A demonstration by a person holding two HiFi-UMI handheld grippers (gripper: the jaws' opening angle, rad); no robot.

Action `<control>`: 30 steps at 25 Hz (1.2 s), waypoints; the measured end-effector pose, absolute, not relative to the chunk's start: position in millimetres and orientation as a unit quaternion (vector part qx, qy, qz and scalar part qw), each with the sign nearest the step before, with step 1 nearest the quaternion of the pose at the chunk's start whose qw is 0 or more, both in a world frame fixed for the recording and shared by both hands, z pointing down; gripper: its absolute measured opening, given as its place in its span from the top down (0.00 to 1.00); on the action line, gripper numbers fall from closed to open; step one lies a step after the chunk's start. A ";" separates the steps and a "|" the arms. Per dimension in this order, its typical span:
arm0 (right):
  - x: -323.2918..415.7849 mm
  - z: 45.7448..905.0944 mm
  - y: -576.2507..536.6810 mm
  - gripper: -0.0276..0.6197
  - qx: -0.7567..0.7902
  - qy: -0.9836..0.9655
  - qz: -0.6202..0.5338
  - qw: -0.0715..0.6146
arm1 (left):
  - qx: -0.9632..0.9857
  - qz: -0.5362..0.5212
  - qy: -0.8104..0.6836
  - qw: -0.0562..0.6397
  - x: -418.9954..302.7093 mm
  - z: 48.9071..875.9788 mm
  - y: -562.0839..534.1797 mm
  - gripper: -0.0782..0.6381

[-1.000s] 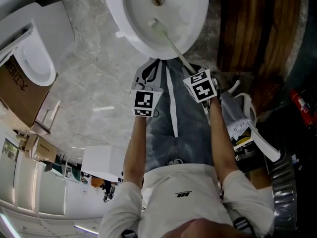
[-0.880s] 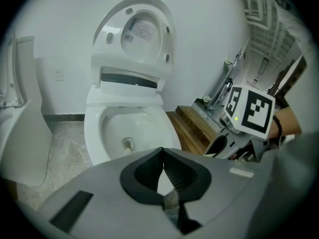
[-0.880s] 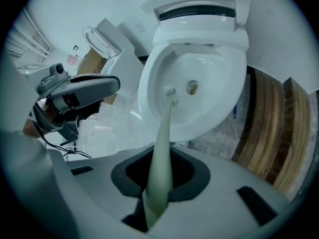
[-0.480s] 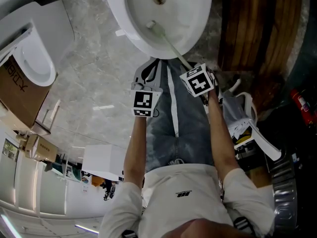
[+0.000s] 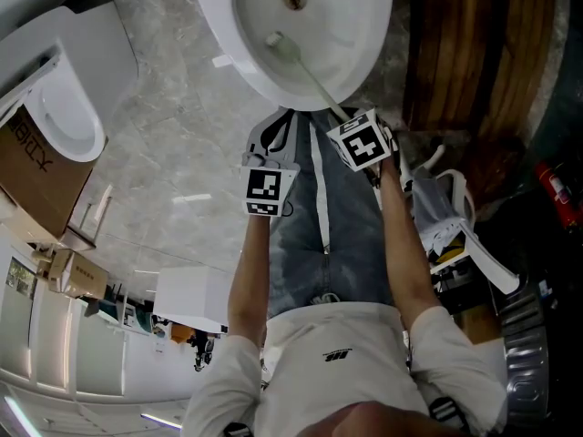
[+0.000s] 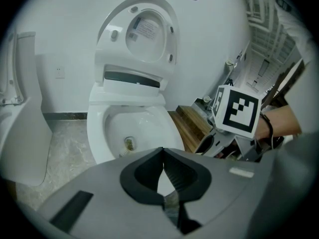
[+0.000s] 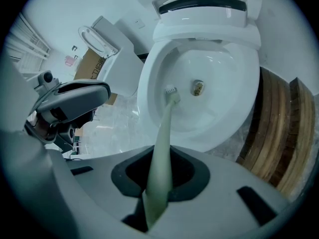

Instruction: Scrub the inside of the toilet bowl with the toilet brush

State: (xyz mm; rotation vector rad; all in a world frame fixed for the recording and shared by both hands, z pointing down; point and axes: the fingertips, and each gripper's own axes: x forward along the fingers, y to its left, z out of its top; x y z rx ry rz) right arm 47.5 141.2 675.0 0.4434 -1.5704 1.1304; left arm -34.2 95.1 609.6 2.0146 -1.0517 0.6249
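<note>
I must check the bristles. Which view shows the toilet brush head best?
The right gripper view: the toilet brush runs from the right gripper to its head inside the toilet bowl. The head view shows it small; the left gripper view, not clearly.

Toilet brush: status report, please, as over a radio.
Right gripper shut on toilet brush handle. Left gripper shut, empty. Brush head inside toilet bowl, beside the drain. Nothing blocks it.

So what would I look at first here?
Probably the white toilet bowl at the head view's top, lid up. A pale toilet brush reaches into it, its handle clamped in the right gripper, while the left gripper hangs shut and empty alongside.
</note>
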 end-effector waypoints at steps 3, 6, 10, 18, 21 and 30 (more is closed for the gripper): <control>41.3 676.7 134.2 0.89 0.192 -0.664 0.479 0.541 | 0.790 0.245 -0.412 0.383 -36.3 610.3 94.3 0.88; 34.7 679.7 125.6 0.89 0.198 -0.667 0.479 0.536 | 0.790 0.245 -0.411 0.383 -40.1 611.2 92.6 0.88; 28.2 688.0 112.6 0.89 0.207 -0.671 0.475 0.531 | 0.790 0.246 -0.411 0.382 -44.6 613.2 88.4 0.88; 13.3 696.6 83.6 0.89 0.224 -0.673 0.480 0.516 | 0.792 0.243 -0.415 0.377 -50.8 618.5 70.8 0.88; 6.2 701.4 69.6 0.89 0.235 -0.674 0.483 0.507 | 0.793 0.241 -0.416 0.375 -51.8 619.8 64.1 0.88; 1.2 706.7 35.7 0.89 0.261 -0.679 0.483 0.488 | 0.787 0.240 -0.431 0.370 -56.1 626.0 42.7 0.88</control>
